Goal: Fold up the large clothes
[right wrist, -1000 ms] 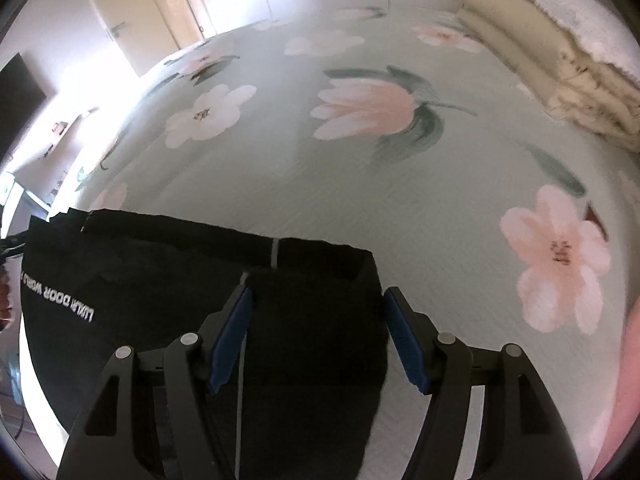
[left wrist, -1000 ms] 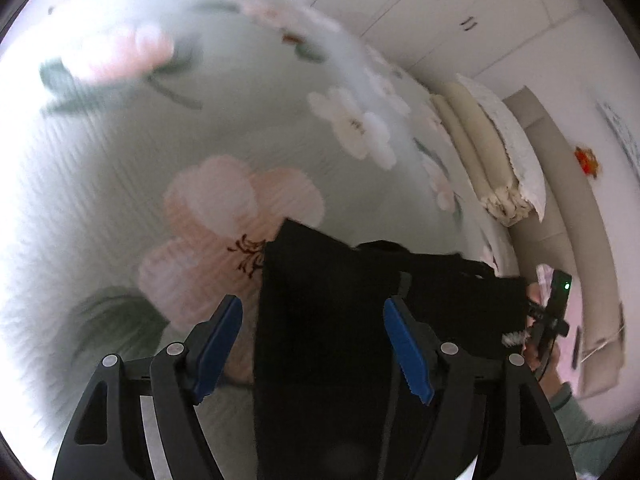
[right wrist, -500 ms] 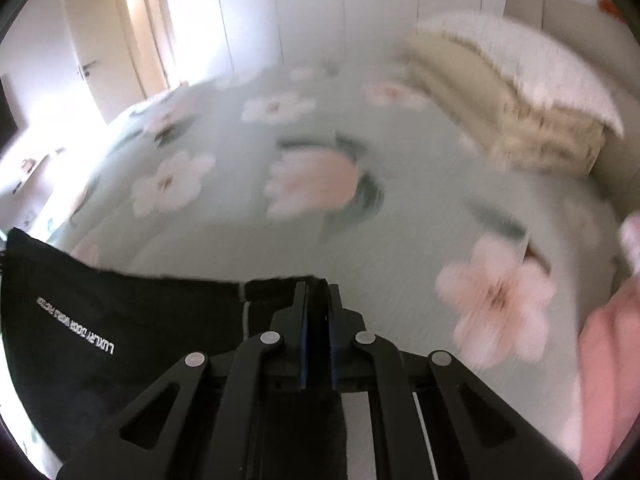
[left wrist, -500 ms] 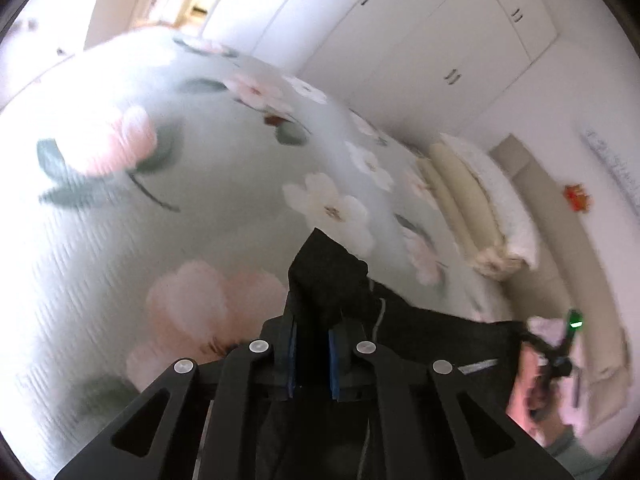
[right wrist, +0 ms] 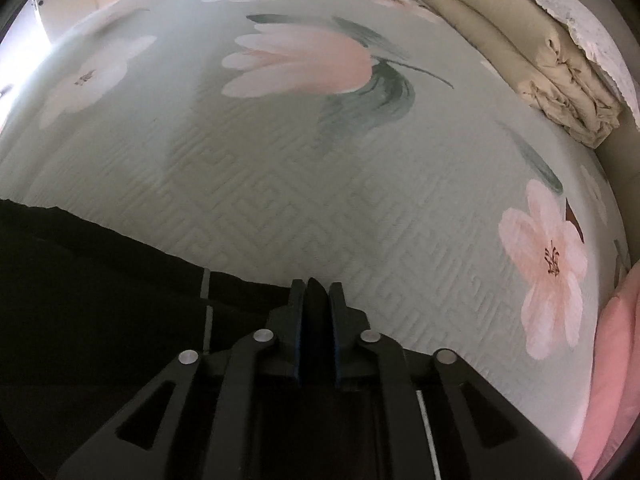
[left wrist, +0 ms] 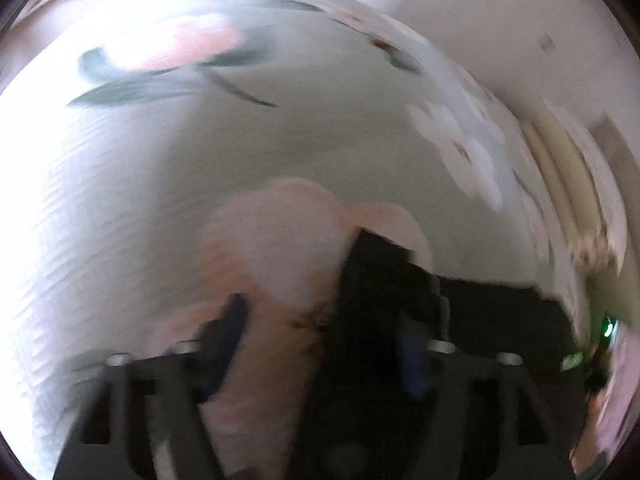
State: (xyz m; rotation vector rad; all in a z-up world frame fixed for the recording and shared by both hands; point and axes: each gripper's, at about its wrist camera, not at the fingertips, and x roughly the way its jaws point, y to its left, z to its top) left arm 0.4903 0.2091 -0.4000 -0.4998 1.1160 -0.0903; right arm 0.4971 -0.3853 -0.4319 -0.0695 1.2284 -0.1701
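While blurred, left view: left tongs (left wrist: pixel 320 344) stand open, holding nothing; black garment (left wrist: pixel 400 300) lies on the bed (left wrist: pixel 200 160), edge between the fingers.
Right view: right tongs (right wrist: pixel 317 312) are clamped on the garment's corner, controlling that edge for the fold.
Bedding (right wrist: pixel 520 40): stacked well apart.

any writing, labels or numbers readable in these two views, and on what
None can be read in either view.
The black garment shows only a thin pale stripe, no lettering.
The floral bedspread carries flowers and a woven pattern, no words.
The left wrist view is too blurred for any text.
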